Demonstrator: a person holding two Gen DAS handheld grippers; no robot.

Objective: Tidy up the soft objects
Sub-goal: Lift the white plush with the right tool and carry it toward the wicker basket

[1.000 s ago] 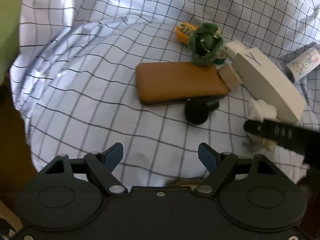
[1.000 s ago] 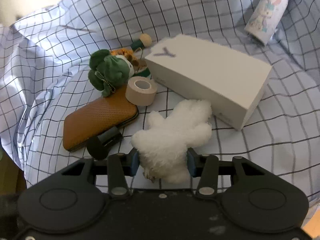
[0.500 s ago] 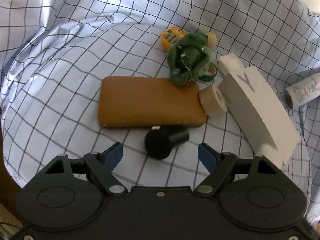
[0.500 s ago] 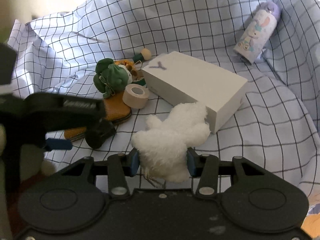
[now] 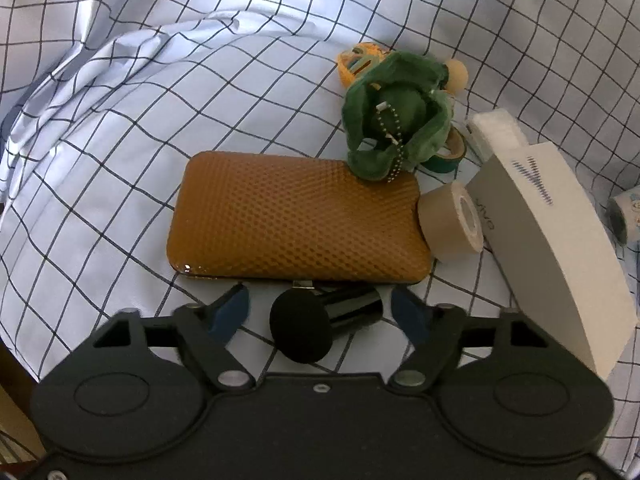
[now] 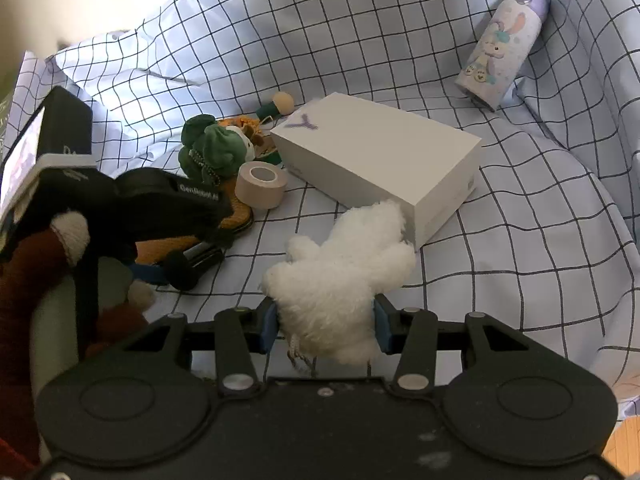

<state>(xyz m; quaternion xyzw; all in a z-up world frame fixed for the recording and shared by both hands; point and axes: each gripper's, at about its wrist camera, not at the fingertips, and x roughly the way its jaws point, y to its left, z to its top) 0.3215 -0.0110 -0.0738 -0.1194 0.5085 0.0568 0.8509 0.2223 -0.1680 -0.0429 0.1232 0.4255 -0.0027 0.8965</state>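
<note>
Two handheld grippers work over a blue checked cloth (image 6: 520, 208) strewn with small articles. In the right wrist view, the right gripper (image 6: 324, 322), at lower centre, has its blue pads pressed into both sides of a white plush toy (image 6: 340, 276), whose fluffy body extends up the frame toward the white box (image 6: 380, 168) at centre. At the left edge of the same view the left gripper (image 6: 176, 270) reaches in, carried by a hand in a dark red and white glove (image 6: 36, 264). In the left wrist view, the left gripper (image 5: 320, 312) sits at lower centre; its jaws have just been closing and now bracket a small black cylinder with a rounded foam end (image 5: 316, 324), with a gap showing on each side, so the pads do not yet press on it. Just above the cylinder lies a flat brown textured case (image 5: 296, 216). At the case's upper right corner rests a green plush toy (image 5: 396, 116) with a bead chain, overlapping a small orange item (image 5: 356, 64). A roll of beige tape (image 5: 450, 218) stands just beside the case's right edge, between it and the white box (image 5: 560, 248). In the upper right of the right wrist view, well apart from the rest, a lilac cartoon-printed bottle (image 6: 500, 44) lies on its side.
</note>
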